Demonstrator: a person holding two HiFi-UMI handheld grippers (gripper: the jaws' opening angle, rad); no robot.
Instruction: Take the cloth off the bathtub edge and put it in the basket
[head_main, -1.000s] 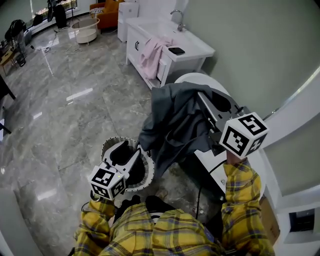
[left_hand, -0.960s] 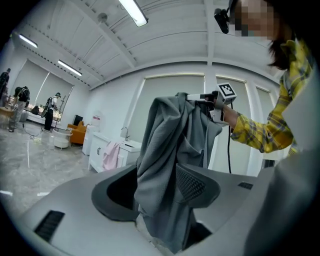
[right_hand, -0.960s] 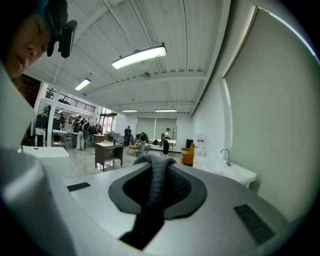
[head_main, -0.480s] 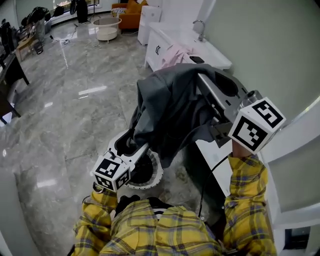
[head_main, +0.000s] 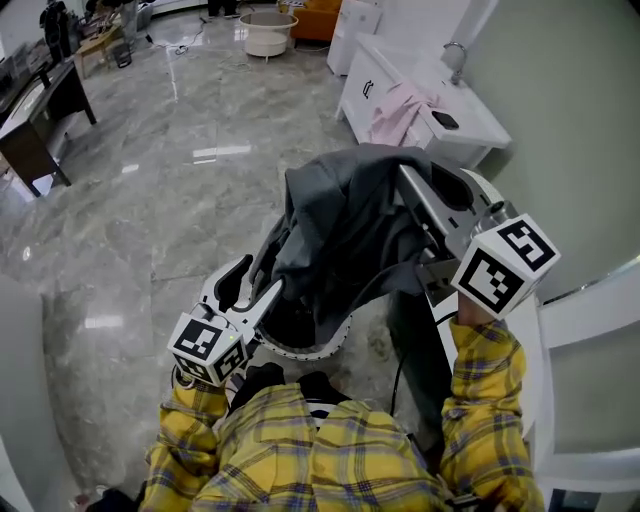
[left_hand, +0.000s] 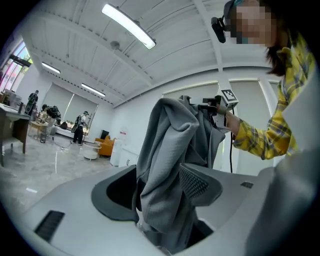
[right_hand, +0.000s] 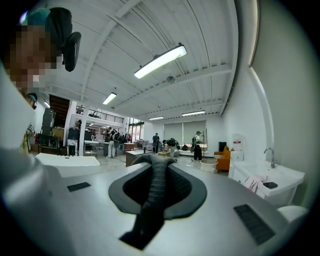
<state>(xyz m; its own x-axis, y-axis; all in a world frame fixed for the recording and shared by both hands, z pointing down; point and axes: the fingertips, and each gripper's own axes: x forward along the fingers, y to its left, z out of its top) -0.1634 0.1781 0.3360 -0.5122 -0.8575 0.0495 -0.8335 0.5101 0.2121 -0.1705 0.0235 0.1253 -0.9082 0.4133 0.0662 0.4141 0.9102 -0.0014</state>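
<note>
A grey cloth (head_main: 345, 225) hangs in the air from my right gripper (head_main: 405, 178), which is shut on a fold of it (right_hand: 155, 182). The cloth's lower end dangles over a round white-rimmed basket (head_main: 300, 353) on the floor. My left gripper (head_main: 265, 277) is low at the cloth's left side. Its jaws have just swung wide, then eased in slightly. In the left gripper view the cloth (left_hand: 165, 150) droops between the open pads (left_hand: 200, 184) without being pinched. The basket's inside is mostly hidden by cloth.
The white bathtub edge (head_main: 525, 330) runs down the right side. Behind stands a white sink cabinet (head_main: 400, 75) with a pink cloth (head_main: 398, 112) and a phone (head_main: 445, 120). A dark desk (head_main: 35, 125) is far left, a round table (head_main: 268, 30) at the back.
The right gripper has carried the cloth left, so it now hangs over the basket. The left gripper's jaws have spread, and the cloth's lower part now lies between them.
</note>
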